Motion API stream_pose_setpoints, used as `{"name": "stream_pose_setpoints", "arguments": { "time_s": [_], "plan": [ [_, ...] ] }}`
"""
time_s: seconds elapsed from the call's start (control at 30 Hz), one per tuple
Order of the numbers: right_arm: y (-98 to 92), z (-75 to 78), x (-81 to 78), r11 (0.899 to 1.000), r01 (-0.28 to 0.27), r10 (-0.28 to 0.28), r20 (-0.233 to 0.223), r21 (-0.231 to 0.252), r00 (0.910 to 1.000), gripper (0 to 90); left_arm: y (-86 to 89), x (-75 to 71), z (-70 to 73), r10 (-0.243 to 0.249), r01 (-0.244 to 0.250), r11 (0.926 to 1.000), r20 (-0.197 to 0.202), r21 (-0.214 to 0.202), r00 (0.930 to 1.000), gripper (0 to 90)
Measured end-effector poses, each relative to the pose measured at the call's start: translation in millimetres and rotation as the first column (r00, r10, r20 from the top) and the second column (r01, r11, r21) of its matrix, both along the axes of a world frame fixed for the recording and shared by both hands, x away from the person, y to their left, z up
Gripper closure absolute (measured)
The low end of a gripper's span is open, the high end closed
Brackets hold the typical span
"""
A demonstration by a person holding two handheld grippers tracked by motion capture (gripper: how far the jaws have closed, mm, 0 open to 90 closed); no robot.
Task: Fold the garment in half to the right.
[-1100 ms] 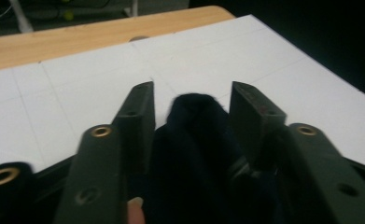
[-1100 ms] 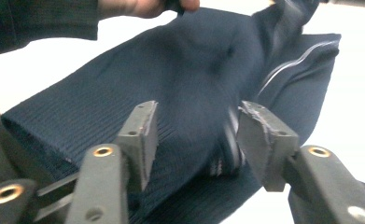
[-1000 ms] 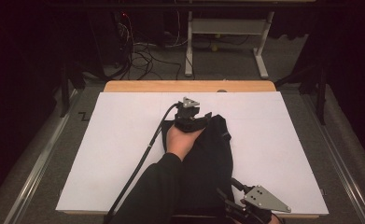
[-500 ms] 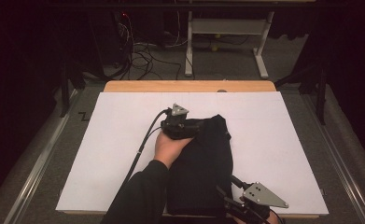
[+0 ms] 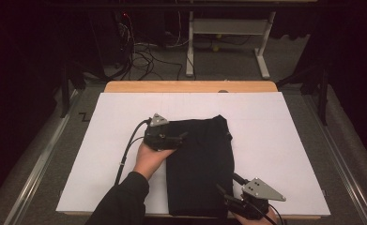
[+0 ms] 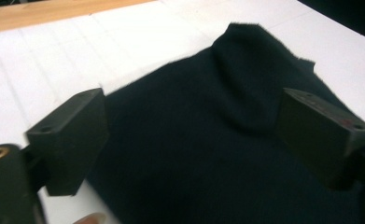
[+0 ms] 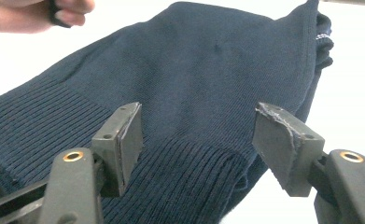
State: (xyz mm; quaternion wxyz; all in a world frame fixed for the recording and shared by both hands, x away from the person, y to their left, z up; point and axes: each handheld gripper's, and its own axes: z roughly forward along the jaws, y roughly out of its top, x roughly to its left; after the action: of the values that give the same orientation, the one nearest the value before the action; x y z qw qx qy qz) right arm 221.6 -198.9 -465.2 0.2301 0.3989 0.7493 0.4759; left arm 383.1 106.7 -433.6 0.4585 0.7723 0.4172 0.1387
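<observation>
A dark navy knitted sweater (image 5: 200, 164) lies folded in a long strip on the white table top (image 5: 284, 140), running from mid-table to the near edge. My left gripper (image 5: 183, 137) is at the sweater's left side near its far end, open, with the cloth (image 6: 245, 70) spread below and between the jaws (image 6: 194, 126). My right gripper (image 5: 228, 185) sits at the near right corner of the sweater, open. Its jaws (image 7: 203, 140) straddle the ribbed hem (image 7: 189, 177) without closing on it.
A wooden strip (image 5: 190, 86) borders the table's far edge. Beyond it are floor cables (image 5: 143, 51) and a white desk frame (image 5: 228, 28). Bare white surface lies left and right of the sweater. The left hand (image 7: 31, 14) shows far off in the right gripper view.
The left hand and gripper have slid left, off the top of the sweater to its left edge. The right gripper has stayed put.
</observation>
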Motion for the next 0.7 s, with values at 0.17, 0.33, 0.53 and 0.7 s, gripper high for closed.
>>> {"name": "stream_pose_setpoints", "arguments": {
  "time_s": [0.17,0.33,0.53,0.7],
  "plan": [
    [-0.4,-0.2,0.3,1.000,0.007,-0.007,0.002,-0.002,1.0000,32.9,21.5,-13.0,-10.6,-0.003,0.003,0.9997,-0.017,-0.024,0.9998,2.8],
    [-1.4,-0.7,1.3,1.000,0.015,-0.015,0.001,-0.001,0.9999,32.1,47.4,-29.8,-21.6,0.017,-0.017,0.9994,-0.015,-0.030,0.9997,0.0],
    [-4.2,-0.8,2.9,1.000,0.025,-0.025,0.006,0.003,0.9997,31.1,79.9,-57.2,-30.8,0.044,-0.044,0.9990,0.008,-0.008,0.9990,0.0],
    [-9.7,-0.5,6.4,0.999,0.042,-0.042,0.008,0.006,0.9991,29.0,105.9,-82.1,-30.8,0.074,-0.074,0.9973,0.037,-0.005,0.9966,0.0]
  ]
}}
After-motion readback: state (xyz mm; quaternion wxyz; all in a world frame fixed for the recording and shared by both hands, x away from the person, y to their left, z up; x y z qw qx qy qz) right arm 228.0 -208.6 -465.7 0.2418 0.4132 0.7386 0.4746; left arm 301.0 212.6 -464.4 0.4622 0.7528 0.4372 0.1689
